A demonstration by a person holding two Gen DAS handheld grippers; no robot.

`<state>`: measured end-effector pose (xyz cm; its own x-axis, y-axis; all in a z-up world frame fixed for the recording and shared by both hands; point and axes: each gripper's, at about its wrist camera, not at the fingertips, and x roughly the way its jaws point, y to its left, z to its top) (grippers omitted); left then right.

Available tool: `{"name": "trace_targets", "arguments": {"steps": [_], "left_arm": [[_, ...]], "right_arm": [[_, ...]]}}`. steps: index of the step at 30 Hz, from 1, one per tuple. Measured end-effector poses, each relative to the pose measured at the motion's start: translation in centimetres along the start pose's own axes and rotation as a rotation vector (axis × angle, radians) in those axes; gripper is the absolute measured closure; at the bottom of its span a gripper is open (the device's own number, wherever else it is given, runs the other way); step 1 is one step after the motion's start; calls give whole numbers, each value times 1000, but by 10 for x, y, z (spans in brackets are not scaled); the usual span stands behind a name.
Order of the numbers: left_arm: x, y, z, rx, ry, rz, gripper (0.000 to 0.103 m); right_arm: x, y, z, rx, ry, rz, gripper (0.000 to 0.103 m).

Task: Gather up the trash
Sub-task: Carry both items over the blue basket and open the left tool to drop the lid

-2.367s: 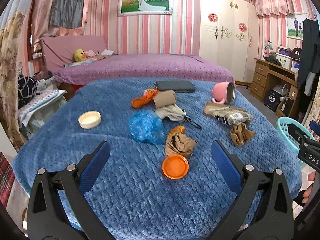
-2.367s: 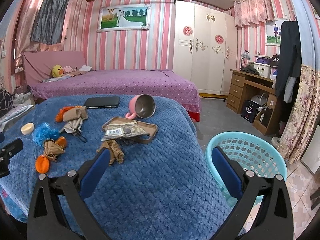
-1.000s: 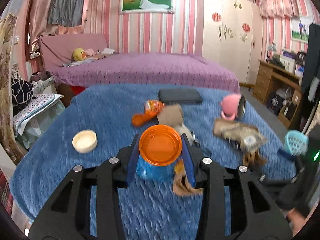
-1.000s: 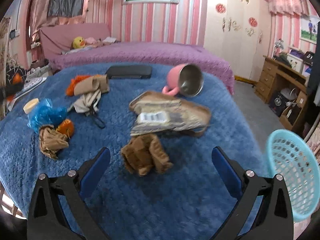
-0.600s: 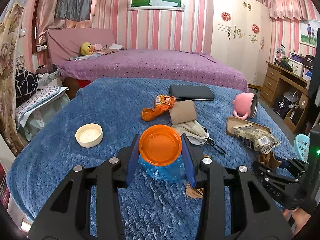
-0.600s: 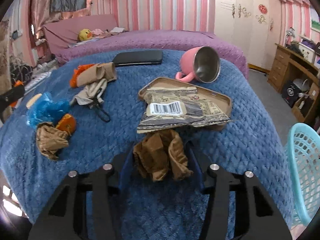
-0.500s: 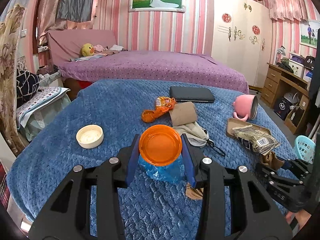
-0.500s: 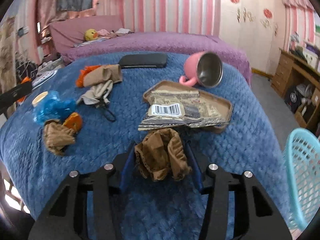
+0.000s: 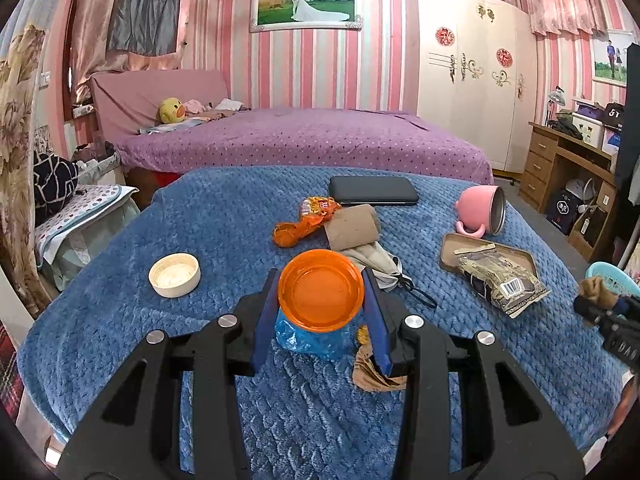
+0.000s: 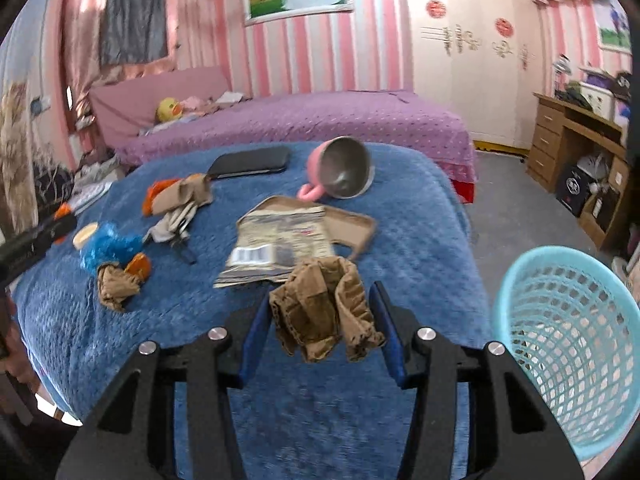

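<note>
A round orange plastic lid [image 9: 321, 290] sits pinched between the blue pads of the left gripper [image 9: 321, 312], raised above a crumpled blue plastic bag [image 9: 310, 338] on the blue quilted blanket [image 9: 224, 216]. The right gripper [image 10: 326, 318] clamps a crumpled brown paper wad [image 10: 324, 312], its jaws having just closed on it, lifted off the blanket near the turquoise mesh basket [image 10: 560, 336] on the floor. On the blanket lie another brown paper scrap [image 10: 116, 285], an orange snack wrapper [image 9: 304, 224], a printed foil packet [image 9: 500, 280] on a brown tray [image 9: 452, 246], a tipped pink mug [image 9: 480, 210] and a small cream dish [image 9: 175, 275].
</note>
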<state>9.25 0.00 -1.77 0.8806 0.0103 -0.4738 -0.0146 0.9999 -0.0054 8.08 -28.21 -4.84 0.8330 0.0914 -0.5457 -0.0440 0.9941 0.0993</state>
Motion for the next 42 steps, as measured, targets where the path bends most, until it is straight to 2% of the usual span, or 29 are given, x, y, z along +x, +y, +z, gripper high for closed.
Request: {"name": "trace_targets", "arguments": {"steps": [7,15,24,31,36,42], "left_arm": [[-2,-13,-4,25,2,2,64],[-8,-37,-4,31,0,-35,64],[-17,-90,-2,123,-26,-72,64],[-14,-153,3,114,-23,-194,64],[-2,-207,-5,143,11,-290,64],[4,-281,-18,214,26,-404,64]], "right_arm": [[-14,-30,2,31,-43,-43,54],[-35,-78,7,72,-90,-133,54],[-49,-143,7,113,-85,-261,54],[-54,-181,-1,120,-58,-355,54],[-69,-210,-5,100,-67,-434,54],[-76,-236,-16,151,-62,-472,54]]}}
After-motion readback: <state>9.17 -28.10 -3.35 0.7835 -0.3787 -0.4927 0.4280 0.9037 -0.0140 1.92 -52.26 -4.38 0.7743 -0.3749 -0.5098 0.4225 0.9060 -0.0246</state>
